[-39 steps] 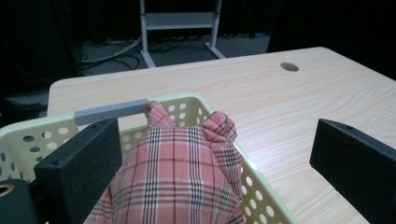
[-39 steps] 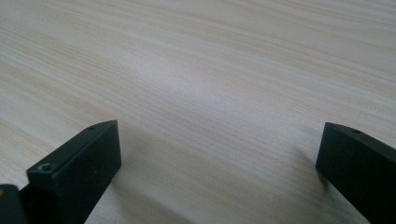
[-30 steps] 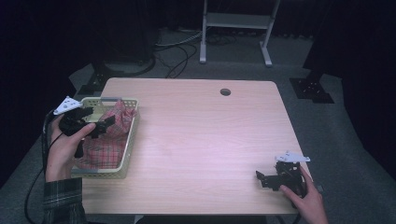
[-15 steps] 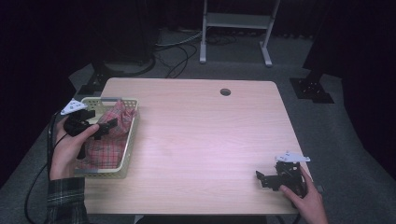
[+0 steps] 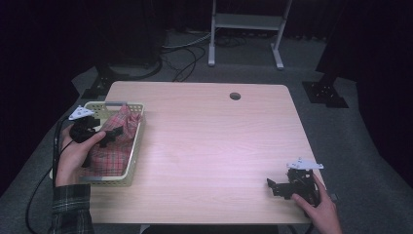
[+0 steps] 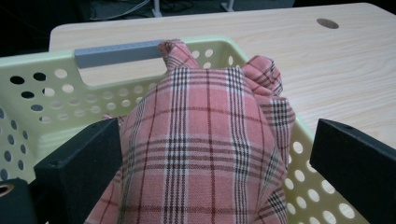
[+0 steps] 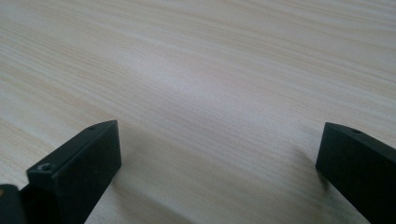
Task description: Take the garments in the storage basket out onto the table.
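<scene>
Left gripper [image 5: 114, 134] just slid deeper over the plaid cloth [image 6: 205, 154] at frame left, jaws wide open, so grabbing's next; right gripper [image 5: 272, 187] idles open.

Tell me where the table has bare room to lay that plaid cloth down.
The wide stretch of table between the basket and the right tool is bare, up to the cable hole. It is crowded at the left edge, where the plaid cloth fills the basket under the left tool.
</scene>
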